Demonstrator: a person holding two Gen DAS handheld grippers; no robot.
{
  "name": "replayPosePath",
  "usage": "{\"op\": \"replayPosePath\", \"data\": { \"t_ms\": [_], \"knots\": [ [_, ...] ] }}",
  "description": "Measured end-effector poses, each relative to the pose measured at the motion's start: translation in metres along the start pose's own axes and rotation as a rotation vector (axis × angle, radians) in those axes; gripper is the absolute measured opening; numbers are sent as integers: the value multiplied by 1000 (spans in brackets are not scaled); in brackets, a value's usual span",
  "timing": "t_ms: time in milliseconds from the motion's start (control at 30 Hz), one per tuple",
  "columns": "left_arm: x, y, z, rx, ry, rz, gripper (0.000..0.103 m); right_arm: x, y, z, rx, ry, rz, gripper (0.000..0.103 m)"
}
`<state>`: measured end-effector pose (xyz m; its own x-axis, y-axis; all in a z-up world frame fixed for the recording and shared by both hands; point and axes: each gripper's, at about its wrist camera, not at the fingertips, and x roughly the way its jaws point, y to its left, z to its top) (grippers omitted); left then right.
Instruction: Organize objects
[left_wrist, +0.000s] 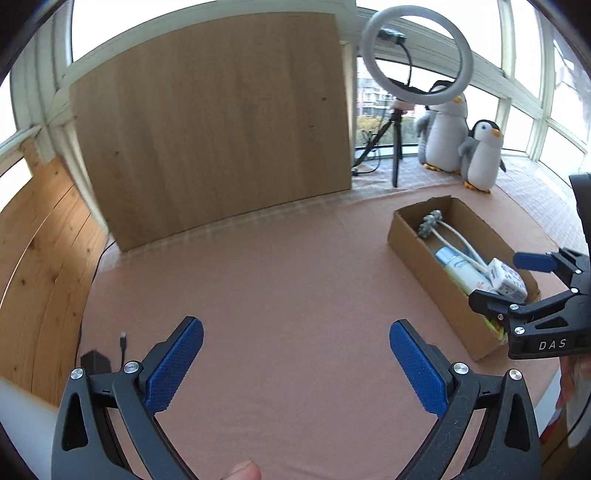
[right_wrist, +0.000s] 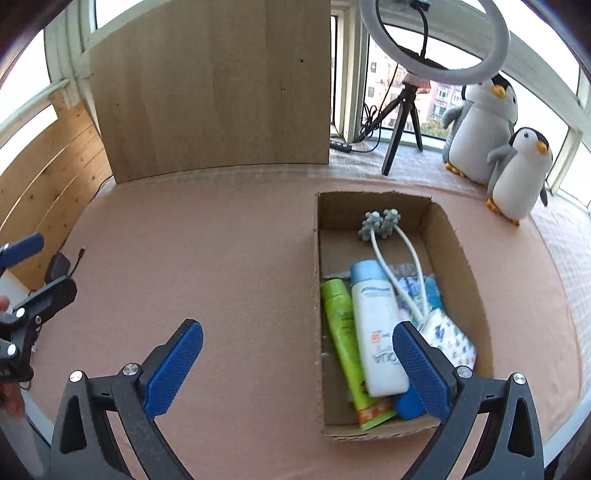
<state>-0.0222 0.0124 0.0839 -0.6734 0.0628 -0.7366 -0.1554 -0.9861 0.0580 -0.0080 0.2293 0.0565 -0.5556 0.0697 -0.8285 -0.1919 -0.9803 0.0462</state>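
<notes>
I'm holding both the left gripper (left_wrist: 295, 354) and right gripper (right_wrist: 297, 356) wide, gripping nothing. Only the right wrist view is showing me the green tube (right_wrist: 341, 332) lying inside the cardboard box (right_wrist: 463, 258) beside the white bottle (right_wrist: 375, 332).

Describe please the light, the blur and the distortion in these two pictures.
Left wrist view: the windows are blown out white, the wooden board bows from fisheye distortion, and the cardboard box is slightly soft. Right wrist view: soft daylight with almost no shadows on the pink cloth, sharp bottles, dark vignette in the corners.
</notes>
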Motion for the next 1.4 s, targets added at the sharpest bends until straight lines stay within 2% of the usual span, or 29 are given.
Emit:
{"op": "replayPosePath", "data": {
  "t_ms": [67, 133, 300, 600, 900, 1133, 1400],
  "knots": [
    [-8, 19, -17, -63, 12, 26, 102, 8, 14, -5, 29, 48, -34, 101],
    [-17, 36, -32, -127, 18, 46, 102, 11, 30, -9, 3, 77, -51, 101],
    [-35, 66, -57, -228, 8, 53, 102, 2, 61, -11, -56, 58, -79, 101],
    [-68, 92, -60, -308, -62, 16, 102, -13, 89, -17, -100, 38, -68, 101],
    [-81, 95, -51, -304, -69, 107, 102, -14, 94, -16, -107, 36, -75, 101],
    [-79, 93, -47, -293, -58, 111, 102, -11, 98, -14, -124, 36, -74, 101],
    [-74, 86, -43, -288, -46, 77, 102, -9, 98, -16, -134, 30, -78, 101]
  ]
}}
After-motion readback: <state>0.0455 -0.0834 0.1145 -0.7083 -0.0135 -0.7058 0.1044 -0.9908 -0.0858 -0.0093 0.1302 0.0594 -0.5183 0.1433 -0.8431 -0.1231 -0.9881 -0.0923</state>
